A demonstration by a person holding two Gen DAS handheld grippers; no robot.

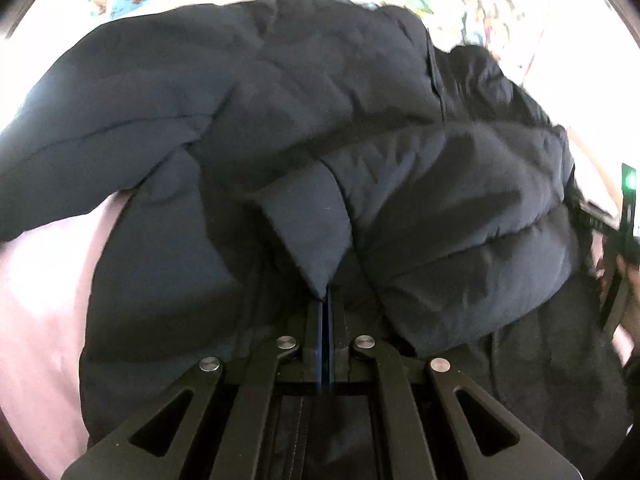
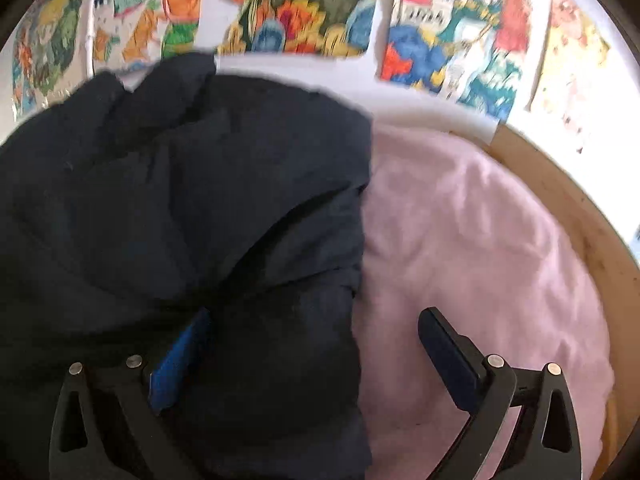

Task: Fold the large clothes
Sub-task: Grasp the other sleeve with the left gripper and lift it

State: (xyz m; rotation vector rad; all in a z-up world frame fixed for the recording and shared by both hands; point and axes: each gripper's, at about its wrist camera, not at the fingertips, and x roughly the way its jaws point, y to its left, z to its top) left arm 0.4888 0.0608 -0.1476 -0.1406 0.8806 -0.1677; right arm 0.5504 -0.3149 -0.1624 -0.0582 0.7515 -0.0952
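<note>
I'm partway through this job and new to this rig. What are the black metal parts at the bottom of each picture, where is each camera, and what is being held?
The black parts are two hand-held grippers; a person carries one in each hand. Each picture comes from a camera mounted on a gripper, looking forward along its two fingers.

In the left wrist view, the left gripper has its fingers pressed together on a pointed fold of the black padded jacket.

In the right wrist view, the right gripper is open and holds nothing: one blue-padded finger lies against the jacket, the other is over the pink blanket.

The jacket lies bunched up on that blanket. Behind it are colourful pictures on a white surface. The views are somewhat blurred.
</note>
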